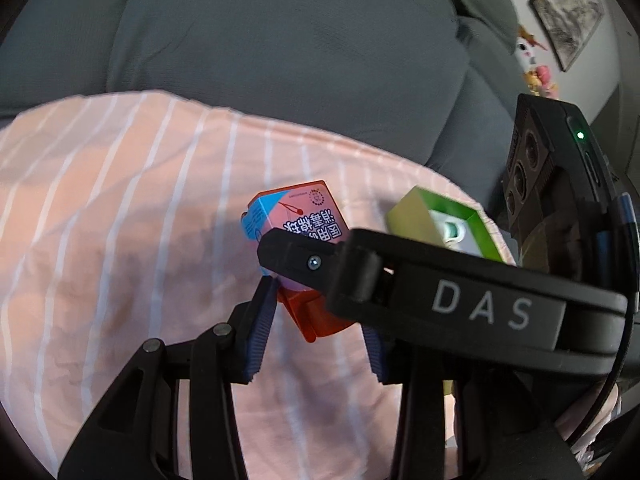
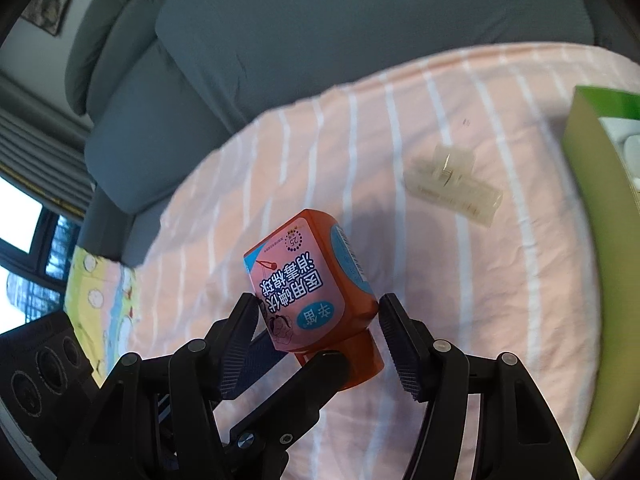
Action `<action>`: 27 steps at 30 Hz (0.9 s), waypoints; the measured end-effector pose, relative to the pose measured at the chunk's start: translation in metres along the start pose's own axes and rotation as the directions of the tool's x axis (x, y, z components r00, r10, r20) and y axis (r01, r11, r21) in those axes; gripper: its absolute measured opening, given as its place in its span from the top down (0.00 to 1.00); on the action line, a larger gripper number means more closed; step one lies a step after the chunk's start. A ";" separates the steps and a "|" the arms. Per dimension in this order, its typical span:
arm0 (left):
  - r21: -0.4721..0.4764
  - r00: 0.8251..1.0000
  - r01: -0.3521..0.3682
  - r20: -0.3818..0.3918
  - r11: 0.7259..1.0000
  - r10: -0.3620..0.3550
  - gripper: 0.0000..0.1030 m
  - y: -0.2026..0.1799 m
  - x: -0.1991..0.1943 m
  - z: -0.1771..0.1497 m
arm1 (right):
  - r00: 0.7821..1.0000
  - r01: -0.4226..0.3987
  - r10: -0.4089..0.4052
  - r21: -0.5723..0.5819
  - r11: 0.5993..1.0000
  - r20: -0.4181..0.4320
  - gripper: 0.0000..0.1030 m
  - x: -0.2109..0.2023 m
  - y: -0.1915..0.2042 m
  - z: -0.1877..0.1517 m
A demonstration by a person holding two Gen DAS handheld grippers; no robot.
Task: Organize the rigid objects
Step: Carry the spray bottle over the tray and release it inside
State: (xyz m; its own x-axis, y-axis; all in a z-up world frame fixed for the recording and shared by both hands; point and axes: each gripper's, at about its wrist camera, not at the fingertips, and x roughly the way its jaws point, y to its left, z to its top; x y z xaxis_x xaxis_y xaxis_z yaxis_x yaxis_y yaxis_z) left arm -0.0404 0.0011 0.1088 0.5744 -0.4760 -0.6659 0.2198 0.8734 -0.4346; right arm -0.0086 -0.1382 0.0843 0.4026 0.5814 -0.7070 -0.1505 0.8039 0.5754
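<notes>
Your right gripper (image 2: 318,304) pinches the label faces of the orange bottle (image 2: 308,280), which hangs tilted above the pink striped sheet (image 1: 120,220), and your left gripper (image 1: 316,312) has its blue pads pressed on the bottle's cap (image 1: 320,316). From the left wrist view, the right gripper's black finger crosses in front of the bottle, hiding its middle and a corner of the open green box (image 1: 412,216) just right of it. Beyond the bottle and to its right a clear plastic clip (image 2: 452,184) lies on the sheet, with grey cushions (image 1: 280,60) farther back.
</notes>
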 end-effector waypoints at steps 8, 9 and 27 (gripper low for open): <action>0.151 0.994 0.090 0.044 0.984 -0.097 0.64 -0.045 0.004 0.006 | 0.984 -0.011 -0.004 0.083 0.997 0.176 0.37 -0.050 -0.022 -0.002; 0.165 0.993 0.101 0.043 0.981 -0.109 0.64 -0.050 0.005 0.007 | 0.980 -0.006 -0.013 0.094 0.996 0.200 0.37 -0.058 -0.026 -0.003; 0.390 0.952 0.303 -0.083 0.869 -0.295 0.64 -0.165 0.060 0.009 | 0.890 0.013 -0.152 0.310 0.951 0.429 0.37 -0.158 -0.118 -0.018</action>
State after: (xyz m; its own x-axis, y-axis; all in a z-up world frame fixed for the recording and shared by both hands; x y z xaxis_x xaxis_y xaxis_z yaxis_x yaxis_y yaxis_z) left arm -0.0354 -0.1705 0.1463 0.4162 -0.7191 -0.5565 0.6732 0.6551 -0.3431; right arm -0.0709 -0.3231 0.1204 0.7688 0.3415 -0.5406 0.1418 0.7333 0.6650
